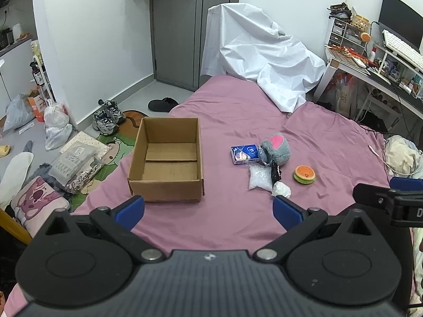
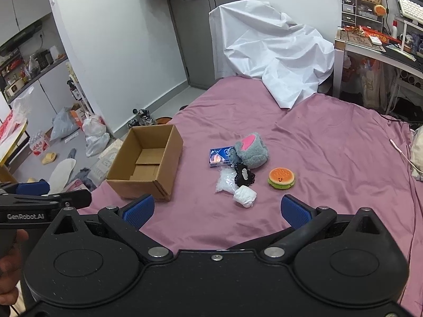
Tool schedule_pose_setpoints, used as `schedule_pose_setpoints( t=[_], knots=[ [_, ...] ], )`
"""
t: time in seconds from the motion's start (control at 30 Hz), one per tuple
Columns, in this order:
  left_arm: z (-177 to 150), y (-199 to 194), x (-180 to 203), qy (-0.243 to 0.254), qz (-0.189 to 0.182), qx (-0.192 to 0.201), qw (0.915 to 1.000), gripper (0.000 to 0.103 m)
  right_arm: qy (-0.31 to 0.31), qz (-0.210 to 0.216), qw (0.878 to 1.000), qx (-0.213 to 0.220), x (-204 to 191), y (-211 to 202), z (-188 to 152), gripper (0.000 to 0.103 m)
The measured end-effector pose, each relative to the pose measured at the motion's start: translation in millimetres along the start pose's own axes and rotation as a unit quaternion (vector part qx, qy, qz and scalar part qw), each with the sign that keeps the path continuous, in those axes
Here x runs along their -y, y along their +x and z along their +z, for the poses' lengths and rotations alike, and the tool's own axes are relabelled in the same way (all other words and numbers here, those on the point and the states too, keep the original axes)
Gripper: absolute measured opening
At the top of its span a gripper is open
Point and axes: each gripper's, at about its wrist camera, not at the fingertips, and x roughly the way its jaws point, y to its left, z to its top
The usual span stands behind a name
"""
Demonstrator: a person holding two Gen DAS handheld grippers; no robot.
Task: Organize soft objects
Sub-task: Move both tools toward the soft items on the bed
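While hanging above the pink bed (image 1: 224,121), both wide apart and holding nothing: left gripper (image 1: 208,212), right gripper (image 2: 216,210). Right of the empty cardboard box (image 1: 166,158): fuzzy grey toy (image 1: 275,149), burger toy (image 1: 304,175), blue packet (image 1: 244,153), all close together.

black left gripper (image 1: 208,212), right gripper (image 2: 216,210); blue ribbed pads, silver pivot screws, "genrobot.ai" marking.

grey door (image 1: 185,26), sneakers (image 1: 107,117), desk (image 2: 375,50)
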Motion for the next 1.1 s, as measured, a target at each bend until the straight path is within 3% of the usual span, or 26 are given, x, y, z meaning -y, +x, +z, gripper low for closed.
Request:
schedule_pose_setpoints(
  t=[1.1],
  knots=[
    [8,20,3,0.002,-0.016,0.000,0.9999,0.102,0.011,-0.003,1.000,-0.023,22,32,-6,0.103]
  ],
)
